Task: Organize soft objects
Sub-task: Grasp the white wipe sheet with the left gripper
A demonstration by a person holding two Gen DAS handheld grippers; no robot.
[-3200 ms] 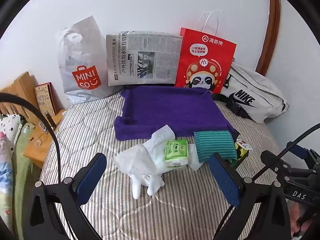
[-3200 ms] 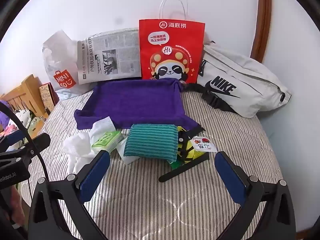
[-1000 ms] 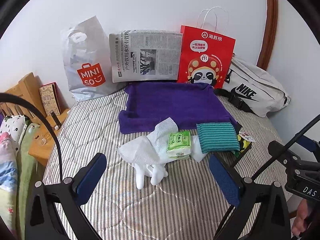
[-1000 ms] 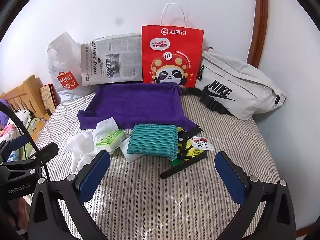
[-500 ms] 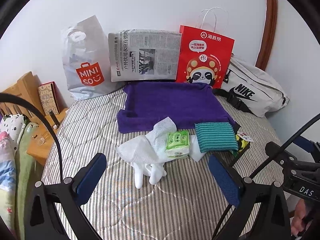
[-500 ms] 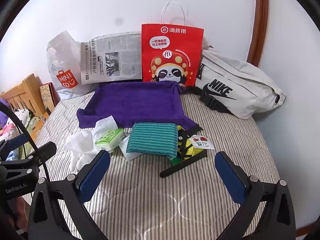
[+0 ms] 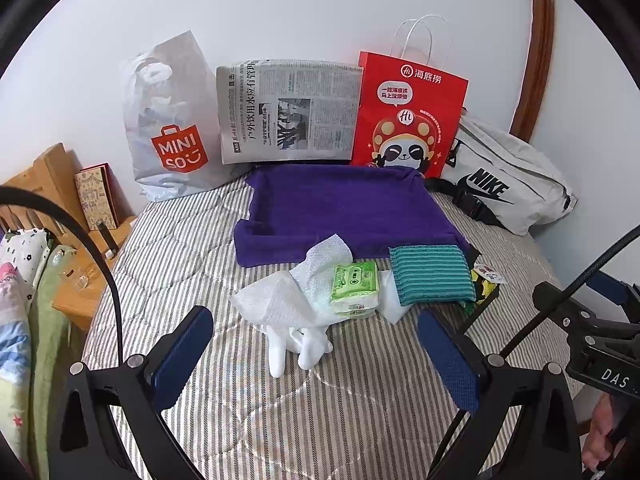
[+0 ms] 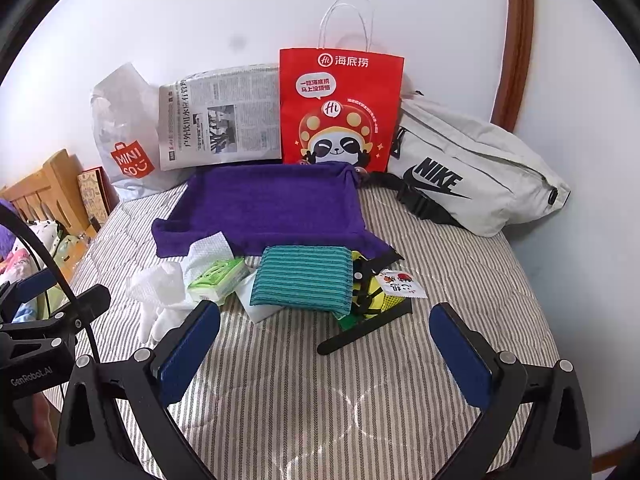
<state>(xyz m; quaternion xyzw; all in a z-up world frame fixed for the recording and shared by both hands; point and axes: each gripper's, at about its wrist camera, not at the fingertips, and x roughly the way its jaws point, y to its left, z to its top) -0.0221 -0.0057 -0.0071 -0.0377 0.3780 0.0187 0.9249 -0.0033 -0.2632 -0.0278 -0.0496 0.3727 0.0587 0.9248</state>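
Both the left claw point(image 7: 312, 360) and right claw point(image 8: 326, 344) are held wide and empty above the striped bed point(image 8: 320, 400). The teal striped cloth point(image 8: 302, 280), white tissues point(image 7: 280, 300) and green tissue pack point(image 7: 355, 287) are piled just before the purple towel tray point(image 7: 340, 208). All are judged light and limp, best pinched at a free edge or across the pack's short sides.

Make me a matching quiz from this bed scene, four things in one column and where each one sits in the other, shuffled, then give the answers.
Things:
1. green tissue pack
2. teal striped cloth
3. newspaper
4. Nike bag

Places:
A. propped against the wall between the Miniso bag and the red paper bag
B. far right, by the wall
C. on the white tissues
D. front right corner of the purple towel

Pairs: 1-C, 2-D, 3-A, 4-B
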